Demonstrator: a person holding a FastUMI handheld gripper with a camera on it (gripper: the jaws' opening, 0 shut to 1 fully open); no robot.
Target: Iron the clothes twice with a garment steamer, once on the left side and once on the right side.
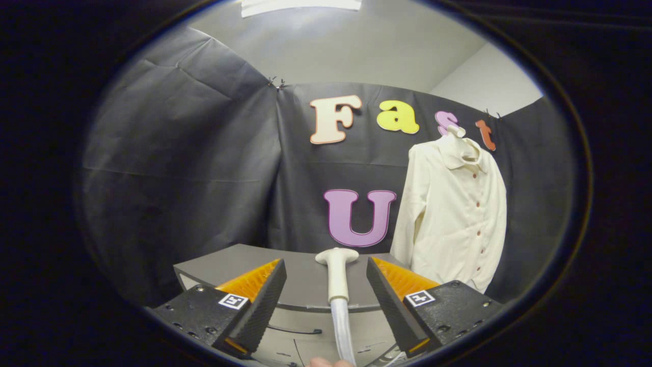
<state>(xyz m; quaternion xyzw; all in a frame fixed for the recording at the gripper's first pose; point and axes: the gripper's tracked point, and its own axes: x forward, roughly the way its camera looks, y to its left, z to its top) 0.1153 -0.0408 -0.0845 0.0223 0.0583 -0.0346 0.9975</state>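
Hand-held gripper (326, 293) is held open; steamer head (337, 272) stands upright between the fingers, ungripped. Shirt (451, 214) hangs beyond, to the right. If closed off-centre, the steamer could be tipped or its hose (344, 331) pinched.

- The gripper view is riding on the hand-held gripper (326, 290), looking forward along its spread fingers.
- It is facing slightly upward, sitting close over the table (305, 275).
- It is taking in the shirt (453, 214) hanging farther ahead, to the right.
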